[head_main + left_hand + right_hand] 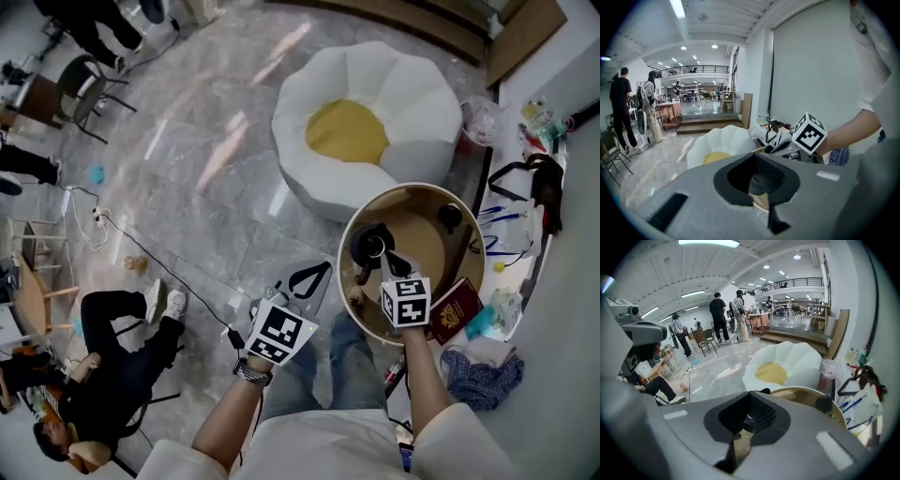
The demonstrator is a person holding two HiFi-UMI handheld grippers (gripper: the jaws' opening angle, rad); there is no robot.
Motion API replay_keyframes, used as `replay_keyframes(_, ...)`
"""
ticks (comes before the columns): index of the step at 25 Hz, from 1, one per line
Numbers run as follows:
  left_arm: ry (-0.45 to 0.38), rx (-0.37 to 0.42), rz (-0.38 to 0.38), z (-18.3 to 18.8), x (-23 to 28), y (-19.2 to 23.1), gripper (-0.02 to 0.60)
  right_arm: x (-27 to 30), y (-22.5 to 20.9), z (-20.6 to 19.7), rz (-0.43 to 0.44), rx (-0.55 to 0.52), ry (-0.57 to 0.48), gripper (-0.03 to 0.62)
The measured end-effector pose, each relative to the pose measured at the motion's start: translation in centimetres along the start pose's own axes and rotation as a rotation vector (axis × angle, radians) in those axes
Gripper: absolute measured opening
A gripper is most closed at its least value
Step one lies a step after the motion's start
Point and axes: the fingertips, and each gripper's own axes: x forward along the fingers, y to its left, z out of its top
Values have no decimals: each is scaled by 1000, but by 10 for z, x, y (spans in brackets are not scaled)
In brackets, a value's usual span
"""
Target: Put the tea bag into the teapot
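Right gripper (386, 259): jaws clenched, tips at the mouth of the teapot (368, 246); nothing legible between them.
Left gripper (315, 274): clenched, empty, held off the round table (427, 251).
Tea bag: not discernible in any view.
Step, judged: delivery at the pot; next calls for release squarely over the opening.
Teapot: dark, upright, open-topped, on the table.

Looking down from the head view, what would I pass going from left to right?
Seated person → left gripper → teapot → red booklet. The right gripper overlaps the teapot, so it is left out.
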Motion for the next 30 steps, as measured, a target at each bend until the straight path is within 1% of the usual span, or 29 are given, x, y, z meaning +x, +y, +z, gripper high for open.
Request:
replay_keyframes(5,-47,25,-1,23,-24,-5,-2,-52,8,35,-48,0,-91,6)
replay_keyframes(9,-83,37,4,36,-44,-10,-2,-94,18,57,-75,5,-163,6)
replay_keyframes(16,-158,67,-7,71,-77,-18,-2,-166,44,94,-108,-2,-274,6)
replay_keyframes(24,-244,123,-23,103,-123,-32,-2,-241,85,121,-125,-30,-392,6)
replay_keyframes(30,-286,167,-37,113,-157,-46,-2,-289,118,127,-138,-63,-465,6)
